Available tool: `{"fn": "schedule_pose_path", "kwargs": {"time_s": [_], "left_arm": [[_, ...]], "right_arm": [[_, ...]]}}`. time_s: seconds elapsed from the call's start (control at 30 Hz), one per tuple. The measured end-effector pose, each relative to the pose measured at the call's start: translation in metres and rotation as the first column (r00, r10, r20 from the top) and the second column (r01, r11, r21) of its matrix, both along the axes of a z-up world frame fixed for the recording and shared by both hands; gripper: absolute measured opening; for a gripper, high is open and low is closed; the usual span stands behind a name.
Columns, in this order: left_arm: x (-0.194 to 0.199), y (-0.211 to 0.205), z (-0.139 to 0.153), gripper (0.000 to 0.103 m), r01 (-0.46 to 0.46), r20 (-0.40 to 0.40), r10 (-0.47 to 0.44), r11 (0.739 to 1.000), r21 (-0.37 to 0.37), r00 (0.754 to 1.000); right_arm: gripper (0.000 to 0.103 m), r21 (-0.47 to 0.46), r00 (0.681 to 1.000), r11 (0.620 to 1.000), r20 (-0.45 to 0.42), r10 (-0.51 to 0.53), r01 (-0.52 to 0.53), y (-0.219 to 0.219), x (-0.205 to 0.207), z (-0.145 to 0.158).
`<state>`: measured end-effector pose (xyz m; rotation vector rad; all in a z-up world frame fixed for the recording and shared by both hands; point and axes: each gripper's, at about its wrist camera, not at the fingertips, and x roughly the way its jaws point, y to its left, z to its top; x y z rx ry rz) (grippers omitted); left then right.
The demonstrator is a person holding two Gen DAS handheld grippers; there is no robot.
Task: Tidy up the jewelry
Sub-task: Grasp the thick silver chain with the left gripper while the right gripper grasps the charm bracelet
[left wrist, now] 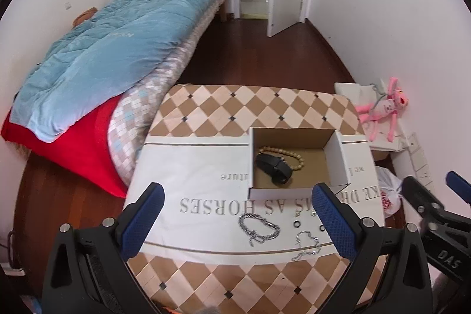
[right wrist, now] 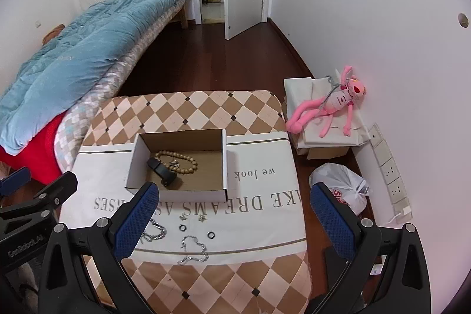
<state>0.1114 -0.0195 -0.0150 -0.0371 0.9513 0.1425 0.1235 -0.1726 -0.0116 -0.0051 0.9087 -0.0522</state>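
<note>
The loose stuff, a thick silver chain [left wrist: 259, 228], a thin chain [right wrist: 192, 249] and two small black rings [right wrist: 183, 227], sits on the white cloth [left wrist: 191, 167] at 6 o'clock of the cardboard box [left wrist: 338, 158], which already holds a bead bracelet [left wrist: 294, 156] and black band [left wrist: 275, 169]. Left gripper [left wrist: 238, 221] and right gripper [right wrist: 235, 221] both hover w/ jaws wide apart, holding nothing. Imo the chains could slip or snag the cloth and the rings skid off the table edge; the box's near wall is in the way, pink plush [right wrist: 332, 105] at 2 o'clock isn't.

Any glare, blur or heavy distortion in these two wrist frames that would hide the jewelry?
Left wrist view: even daylight, strong fisheye bending at the edges, thick chain sharp. Right wrist view: same soft light, no glare, beaded bracelet clear inside the cardboard box; the left finger partly covers the thick chain.
</note>
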Motion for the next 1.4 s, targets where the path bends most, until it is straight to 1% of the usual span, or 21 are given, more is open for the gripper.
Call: {"fn": "schedule_pose_path", "kwargs": {"time_s": [0.07, 0.17, 0.3, 0.37, 0.43, 0.5, 0.57, 0.63, 0.67, 0.7, 0.73, 0.77, 0.87, 0.93, 0.97, 1.03, 1.13, 1.2, 1.27, 1.33, 1.4], "left_arm": [[-0.002, 0.001, -0.004, 0.103, -0.021, 0.005, 0.021, 0.999, 0.032, 1.000], [-0.003, 0.005, -0.017, 0.102, -0.039, -0.004, 0.039, 0.998, 0.042, 0.999], [0.000, 0.012, -0.049, 0.102, -0.057, -0.047, 0.060, 0.997, 0.059, 0.997], [0.000, 0.016, -0.070, 0.103, -0.062, -0.082, 0.069, 0.995, 0.079, 0.994], [0.000, 0.020, -0.092, 0.102, -0.069, -0.123, 0.080, 0.994, 0.090, 0.989], [-0.001, 0.026, -0.117, 0.103, -0.073, -0.178, 0.089, 0.993, 0.096, 0.980], [-0.004, 0.031, -0.137, 0.102, -0.081, -0.225, 0.102, 0.992, 0.101, 0.969], [-0.006, 0.036, -0.150, 0.102, -0.089, -0.256, 0.113, 0.991, 0.105, 0.960], [-0.007, 0.037, -0.155, 0.102, -0.091, -0.264, 0.116, 0.990, 0.104, 0.957], [-0.008, 0.039, -0.159, 0.102, -0.094, -0.274, 0.120, 0.990, 0.105, 0.954], [-0.008, 0.041, -0.162, 0.103, -0.097, -0.283, 0.123, 0.990, 0.105, 0.951], [-0.009, 0.042, -0.166, 0.103, -0.099, -0.291, 0.124, 0.990, 0.100, 0.949], [-0.007, 0.043, -0.173, 0.102, -0.094, -0.310, 0.119, 0.991, 0.093, 0.943], [-0.004, 0.042, -0.175, 0.102, -0.086, -0.317, 0.109, 0.992, 0.088, 0.942], [-0.003, 0.040, -0.176, 0.103, -0.082, -0.319, 0.105, 0.993, 0.087, 0.942], [0.001, 0.039, -0.177, 0.102, -0.080, -0.325, 0.096, 0.995, 0.063, 0.941], [0.010, 0.036, -0.176, 0.102, -0.080, -0.326, 0.085, 0.996, 0.028, 0.942], [0.016, 0.033, -0.177, 0.102, -0.078, -0.332, 0.068, 0.997, -0.017, 0.941], [0.026, 0.032, -0.181, 0.102, -0.078, -0.345, 0.044, 0.993, -0.086, 0.938], [0.033, 0.029, -0.186, 0.102, -0.075, -0.354, 0.023, 0.988, -0.132, 0.935], [0.042, 0.022, -0.192, 0.101, -0.060, -0.363, 0.000, 0.986, -0.155, 0.932]], "right_arm": [[0.103, 0.019, 1.000, 1.000, -0.003, 0.004, -0.004, -0.002, -0.004, 0.000], [0.103, 0.055, 0.999, 0.998, -0.044, 0.004, -0.002, -0.005, -0.006, -0.012], [0.103, 0.086, 0.992, 0.996, -0.126, 0.004, 0.007, -0.009, -0.004, -0.050], [0.101, 0.111, 0.984, 0.994, -0.179, 0.010, 0.010, -0.011, -0.003, -0.078], [0.094, 0.146, 0.972, 0.989, -0.233, 0.020, 0.014, -0.011, -0.001, -0.106], [0.082, 0.174, 0.956, 0.985, -0.294, 0.028, 0.024, -0.008, 0.000, -0.139], [0.078, 0.196, 0.940, 0.980, -0.340, 0.033, 0.036, -0.003, -0.001, -0.168], [0.077, 0.189, 0.932, 0.981, -0.362, 0.032, 0.039, 0.004, -0.001, -0.189], [0.072, 0.186, 0.928, 0.982, -0.371, 0.035, 0.037, 0.008, -0.001, -0.198], [0.063, 0.171, 0.924, 0.985, -0.380, 0.034, 0.034, 0.013, -0.003, -0.208], [0.063, 0.163, 0.920, 0.986, -0.391, 0.034, 0.033, 0.016, -0.002, -0.215], [0.054, 0.127, 0.930, 0.992, -0.365, 0.034, 0.013, 0.022, -0.005, -0.215], [0.050, 0.044, 0.941, 0.999, -0.338, 0.038, -0.024, 0.036, -0.010, -0.220], [0.025, 0.010, 0.953, 0.999, -0.300, 0.050, -0.049, 0.043, -0.017, -0.220], [0.004, 0.002, 0.956, 0.999, -0.290, 0.052, -0.053, 0.044, -0.020, -0.219], [0.003, 0.009, 0.955, 0.998, -0.291, 0.057, -0.057, 0.044, -0.023, -0.220], [0.003, 0.046, 0.956, 0.999, -0.290, 0.032, -0.019, 0.032, -0.023, -0.216], [0.003, 0.072, 0.964, 0.997, -0.266, -0.003, 0.023, 0.018, -0.024, -0.207], [0.003, 0.085, 0.969, 0.995, -0.247, -0.029, 0.051, 0.007, -0.023, -0.197], [0.003, 0.086, 0.970, 0.995, -0.241, -0.037, 0.060, 0.004, -0.018, -0.191], [0.003, 0.080, 0.969, 0.995, -0.241, -0.047, 0.068, 0.004, -0.013, -0.191]]}}
